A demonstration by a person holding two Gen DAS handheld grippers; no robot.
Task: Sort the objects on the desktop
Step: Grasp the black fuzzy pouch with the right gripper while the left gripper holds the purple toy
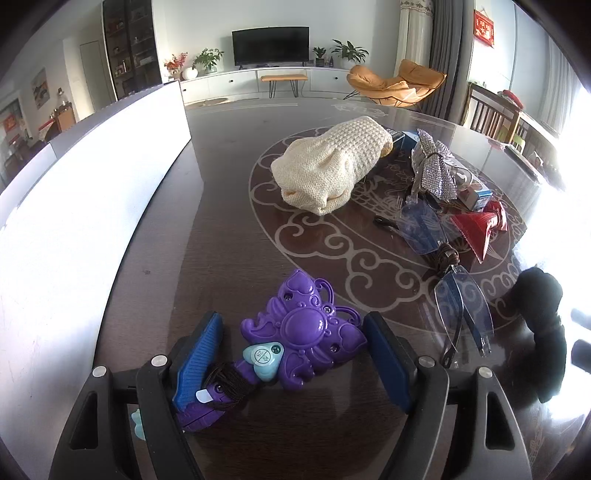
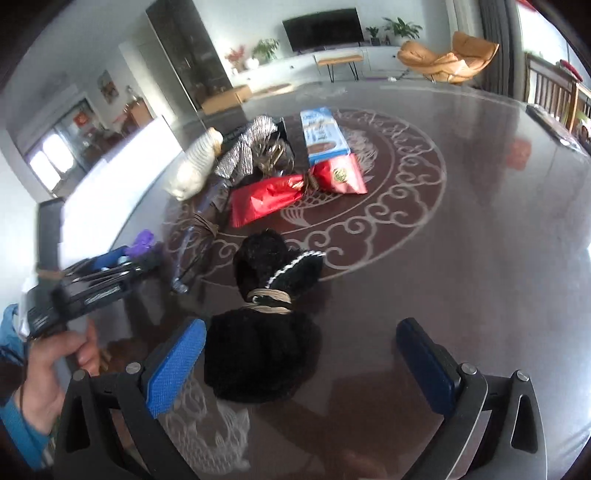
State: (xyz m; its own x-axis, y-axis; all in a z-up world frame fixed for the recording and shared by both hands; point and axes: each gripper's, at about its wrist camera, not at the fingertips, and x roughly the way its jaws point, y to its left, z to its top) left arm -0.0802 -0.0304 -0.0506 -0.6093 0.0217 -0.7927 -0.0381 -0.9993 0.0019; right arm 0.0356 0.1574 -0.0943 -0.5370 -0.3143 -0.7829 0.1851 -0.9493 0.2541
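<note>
lying between the spread left claw (image 1: 295, 354), purple toy (image 1: 303, 332)

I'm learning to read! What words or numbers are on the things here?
Nothing reads clearly.
Pale blue heart badge on the purple butterfly toy: two marks, too small.
Blue-and-white box: print blurred.
Red foil packet: round seal, unreadable.
Red wall hanging: blurred.

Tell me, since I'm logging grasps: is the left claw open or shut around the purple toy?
Open. In the left wrist view the left claw has its blue fingers spread wide, the purple toy lying between them on the table.
</note>
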